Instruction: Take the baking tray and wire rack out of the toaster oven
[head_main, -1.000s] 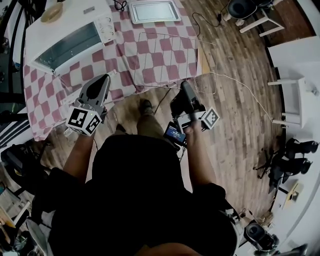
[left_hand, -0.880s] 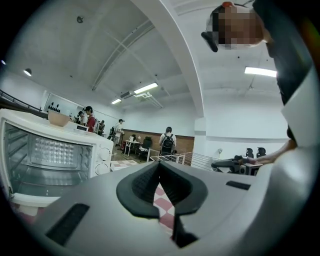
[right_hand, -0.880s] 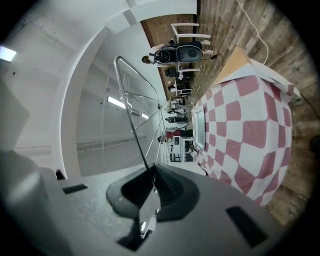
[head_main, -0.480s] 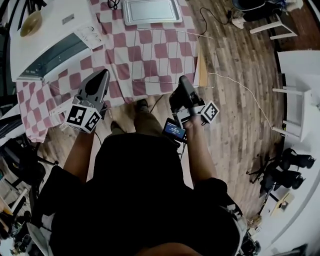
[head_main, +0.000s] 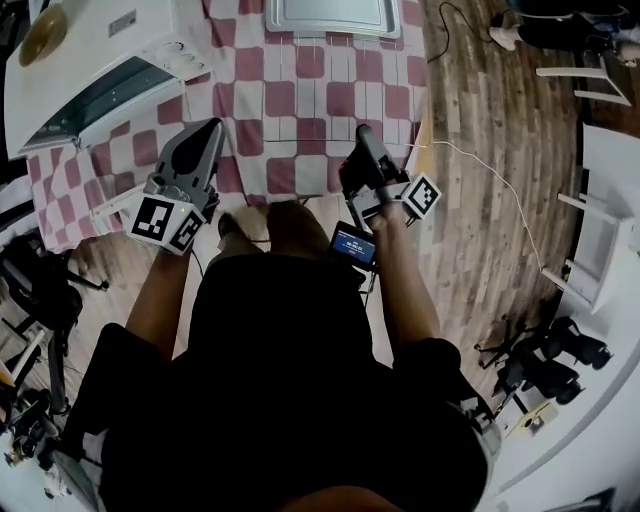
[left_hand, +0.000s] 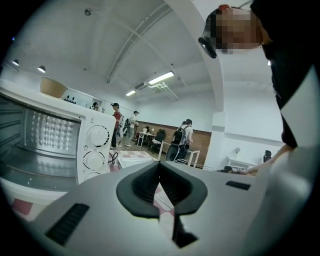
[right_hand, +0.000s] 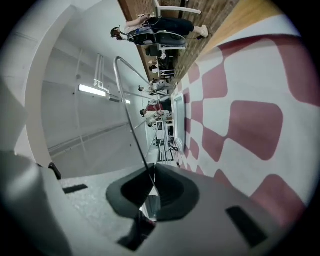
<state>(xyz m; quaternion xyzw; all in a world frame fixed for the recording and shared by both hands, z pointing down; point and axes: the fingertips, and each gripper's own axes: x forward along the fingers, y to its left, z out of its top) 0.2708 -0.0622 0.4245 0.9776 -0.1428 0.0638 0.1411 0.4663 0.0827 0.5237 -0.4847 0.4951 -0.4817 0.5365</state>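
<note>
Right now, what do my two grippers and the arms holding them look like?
Left gripper: grey wedge-shaped shell, black jaw pads, a cube with black-and-white square markers. Right gripper: same grey shell and black pads, its own marker cube, a small blue-lit screen at the handle. Black short-sleeved top; forearms bare.

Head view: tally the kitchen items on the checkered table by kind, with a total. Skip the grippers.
Toaster oven: 1
Baking tray: 1
Wire rack: 1
Bowl, on top of the oven: 1
Total: 4
</note>
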